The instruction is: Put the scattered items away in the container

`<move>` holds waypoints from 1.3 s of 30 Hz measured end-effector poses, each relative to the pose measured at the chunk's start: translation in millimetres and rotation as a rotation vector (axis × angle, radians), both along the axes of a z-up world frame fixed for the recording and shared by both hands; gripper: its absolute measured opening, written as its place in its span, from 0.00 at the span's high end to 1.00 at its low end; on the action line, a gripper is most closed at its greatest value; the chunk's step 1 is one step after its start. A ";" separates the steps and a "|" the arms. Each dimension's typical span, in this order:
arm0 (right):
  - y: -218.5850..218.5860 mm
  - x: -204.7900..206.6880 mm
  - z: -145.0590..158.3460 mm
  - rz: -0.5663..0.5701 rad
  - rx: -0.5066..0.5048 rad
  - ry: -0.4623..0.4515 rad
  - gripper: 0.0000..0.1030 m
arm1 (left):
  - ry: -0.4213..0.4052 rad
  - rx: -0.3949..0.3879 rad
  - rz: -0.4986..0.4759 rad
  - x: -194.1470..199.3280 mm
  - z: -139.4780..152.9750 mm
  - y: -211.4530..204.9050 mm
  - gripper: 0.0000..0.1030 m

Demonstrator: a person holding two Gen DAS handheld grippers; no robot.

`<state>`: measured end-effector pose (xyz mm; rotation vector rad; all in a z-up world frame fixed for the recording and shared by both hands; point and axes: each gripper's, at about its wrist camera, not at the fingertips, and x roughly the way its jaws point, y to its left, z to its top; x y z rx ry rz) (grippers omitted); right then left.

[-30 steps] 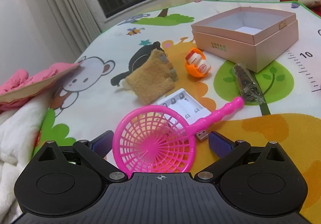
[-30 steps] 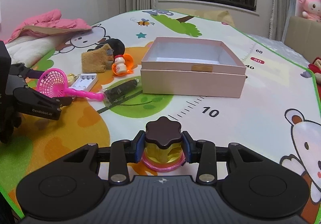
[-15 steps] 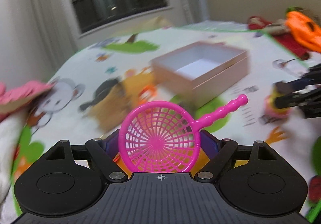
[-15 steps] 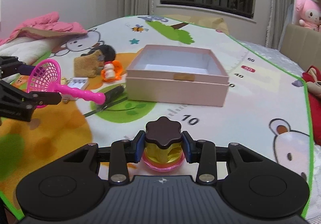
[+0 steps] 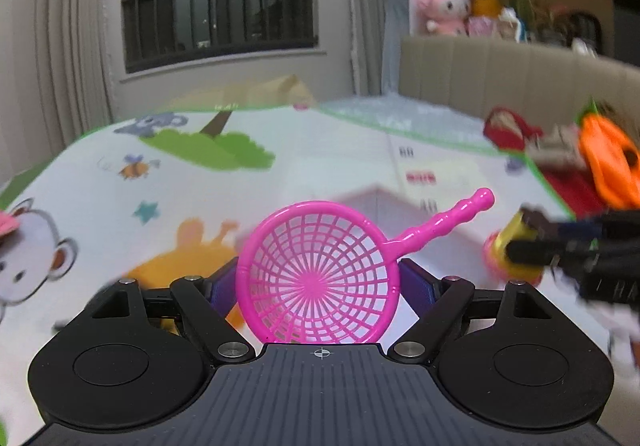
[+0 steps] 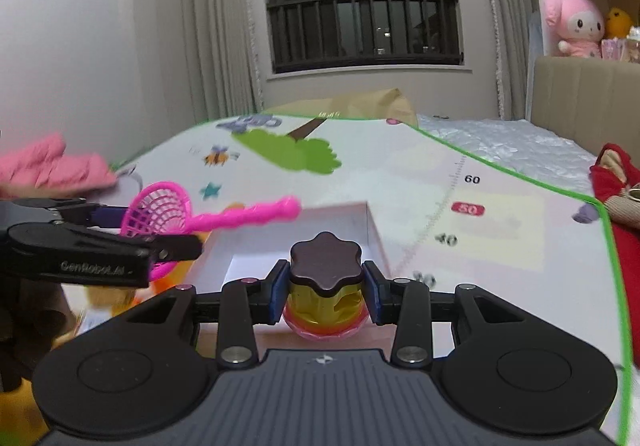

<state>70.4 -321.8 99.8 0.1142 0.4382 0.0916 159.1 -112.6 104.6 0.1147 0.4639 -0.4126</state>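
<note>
Carrying both loads over the pink box (image 6: 296,242), we have the left claw (image 5: 318,282) clenched on the pink net scoop (image 5: 318,274) and the right claw (image 6: 326,288) clenched on the yellow jar (image 6: 325,296). We should lower each inside the walls before releasing, handle clear of the rim.
</note>
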 end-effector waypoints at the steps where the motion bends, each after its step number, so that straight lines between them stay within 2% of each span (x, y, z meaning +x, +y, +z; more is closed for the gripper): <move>1: -1.1 11.8 -1.6 -0.002 0.006 -0.003 0.60 | 0.005 -0.021 0.001 12.2 2.7 -1.7 0.09; 2: -2.0 21.5 -3.8 0.000 0.007 -0.005 0.55 | 0.017 -0.039 -0.001 22.8 4.0 -2.4 0.06; 3: -2.4 29.1 -6.3 -0.004 0.001 -0.005 0.45 | 0.029 -0.048 -0.002 31.1 4.3 -2.5 0.06; 4: -2.6 33.2 -8.6 -0.015 -0.010 -0.007 0.42 | 0.034 -0.045 0.006 36.3 3.7 -1.9 0.06; 7: -4.2 32.3 -14.0 -0.031 -0.028 -0.009 0.42 | 0.030 -0.024 0.034 33.3 -2.5 10.6 0.05; 12: 4.2 13.3 -21.8 -0.025 -0.035 0.011 0.42 | 0.035 0.038 0.088 -16.2 -22.5 52.2 0.04; 16: 39.3 -7.3 -23.3 0.036 -0.105 0.007 0.38 | 0.043 0.112 0.144 -73.8 -42.0 87.7 0.02; 19: 75.1 -23.4 -26.9 0.109 -0.131 0.009 0.37 | 0.074 0.138 0.223 -107.1 -53.9 114.6 0.02; 24: 131.2 -34.5 -43.9 0.205 -0.109 0.083 0.37 | 0.139 0.107 0.323 -140.3 -71.3 153.2 0.02; 31: 187.7 -30.9 -71.2 0.212 -0.160 0.151 0.37 | 0.223 0.042 0.387 -154.7 -87.2 184.0 0.01; 33: 192.7 -25.2 -74.5 0.213 -0.161 0.171 0.40 | 0.230 0.028 0.392 -157.5 -90.1 187.0 0.01; 37: 195.4 -13.8 -81.8 0.157 -0.192 0.210 0.59 | 0.231 0.014 0.384 -160.8 -90.5 187.6 0.01; 39: 192.0 -13.7 -84.1 0.156 -0.185 0.232 0.64 | 0.231 0.001 0.378 -161.4 -89.2 186.9 0.01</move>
